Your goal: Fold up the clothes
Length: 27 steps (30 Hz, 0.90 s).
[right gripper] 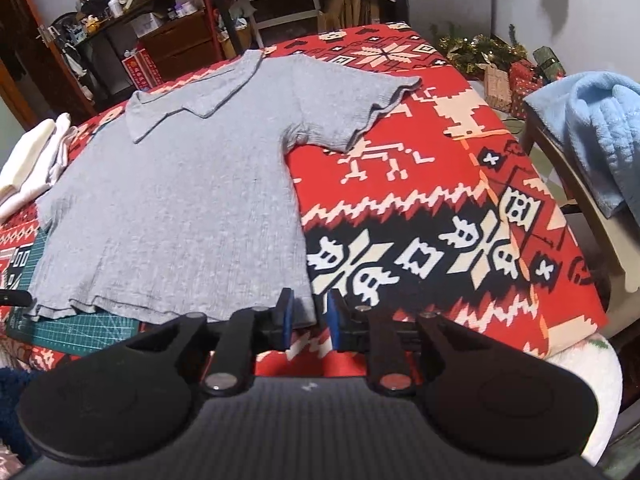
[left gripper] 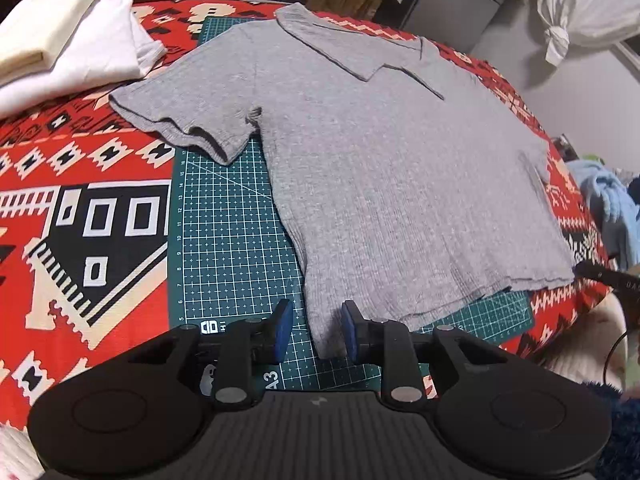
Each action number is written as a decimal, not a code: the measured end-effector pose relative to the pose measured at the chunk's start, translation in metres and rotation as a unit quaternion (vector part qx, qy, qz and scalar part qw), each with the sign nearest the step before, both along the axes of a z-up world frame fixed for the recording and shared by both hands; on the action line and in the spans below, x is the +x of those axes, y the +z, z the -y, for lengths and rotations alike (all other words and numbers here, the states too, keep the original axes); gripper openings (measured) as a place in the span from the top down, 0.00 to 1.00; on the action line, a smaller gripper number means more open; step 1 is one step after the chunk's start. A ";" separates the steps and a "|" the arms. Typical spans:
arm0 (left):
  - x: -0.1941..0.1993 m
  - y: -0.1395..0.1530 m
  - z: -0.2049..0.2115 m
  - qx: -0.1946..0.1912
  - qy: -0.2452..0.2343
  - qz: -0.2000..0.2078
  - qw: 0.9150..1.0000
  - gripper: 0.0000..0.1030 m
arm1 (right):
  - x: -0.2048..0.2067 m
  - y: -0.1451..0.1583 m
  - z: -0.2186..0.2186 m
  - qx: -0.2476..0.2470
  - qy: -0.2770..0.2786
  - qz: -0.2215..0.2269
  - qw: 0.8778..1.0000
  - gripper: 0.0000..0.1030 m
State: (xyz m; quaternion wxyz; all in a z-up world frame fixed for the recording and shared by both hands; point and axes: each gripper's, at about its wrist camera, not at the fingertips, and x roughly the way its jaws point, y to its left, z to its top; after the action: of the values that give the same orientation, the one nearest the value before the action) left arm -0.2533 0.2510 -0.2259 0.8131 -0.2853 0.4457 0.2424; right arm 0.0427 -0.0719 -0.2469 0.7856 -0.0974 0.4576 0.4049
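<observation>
Between the blue pads of the left gripper sits the near left corner of the grey polo shirt, and the jaws stand narrowly apart, pads clear of the cloth on both sides, so nothing is pinched. Same story over on the right gripper: its jaws are parted just a little, with the shirt's other hem corner lying in the gap, not gripped.

And the shirt itself is spread flat, front up, collar at the far end, hem nearest both grippers. Its short sleeves are out to the sides; the left sleeve lies half on the green cutting mat, while the right sleeve rests straight on the red patterned blanket. That blanket covers the whole work surface, and the mat lies under the shirt's left side and hem.

Further out, at the far left corner, sits a stack of folded white clothes, just beside the left sleeve but apart from it. Off to the right, a light blue towel is draped over a chair, well clear of the shirt.
</observation>
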 end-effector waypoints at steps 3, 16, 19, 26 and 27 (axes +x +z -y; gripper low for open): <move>0.002 0.000 0.004 0.017 0.000 -0.014 1.000 0.99 | -0.001 -0.004 -0.003 -0.003 0.003 -0.001 1.000 0.82; -0.040 0.055 -0.008 -0.003 0.060 0.063 0.996 0.99 | 0.005 0.051 0.011 0.070 -0.005 0.005 0.997 0.98; -0.042 0.045 -0.004 -0.008 0.060 0.044 0.997 0.99 | 0.001 0.050 0.014 0.062 0.002 -0.016 0.998 0.98; -0.041 0.042 -0.016 -0.023 0.079 0.059 0.995 0.99 | 0.000 0.036 0.026 0.063 -0.030 -0.041 0.997 0.98; -0.041 0.045 -0.019 -0.023 0.081 0.066 0.994 0.99 | 0.003 0.039 0.025 0.068 -0.030 -0.037 0.997 0.98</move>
State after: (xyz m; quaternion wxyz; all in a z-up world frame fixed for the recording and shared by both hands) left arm -0.2939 0.2703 -0.1812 0.8117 -0.3549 0.3715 0.2779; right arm 0.0457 -0.0965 -0.2075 0.7845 -0.0148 0.4608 0.4147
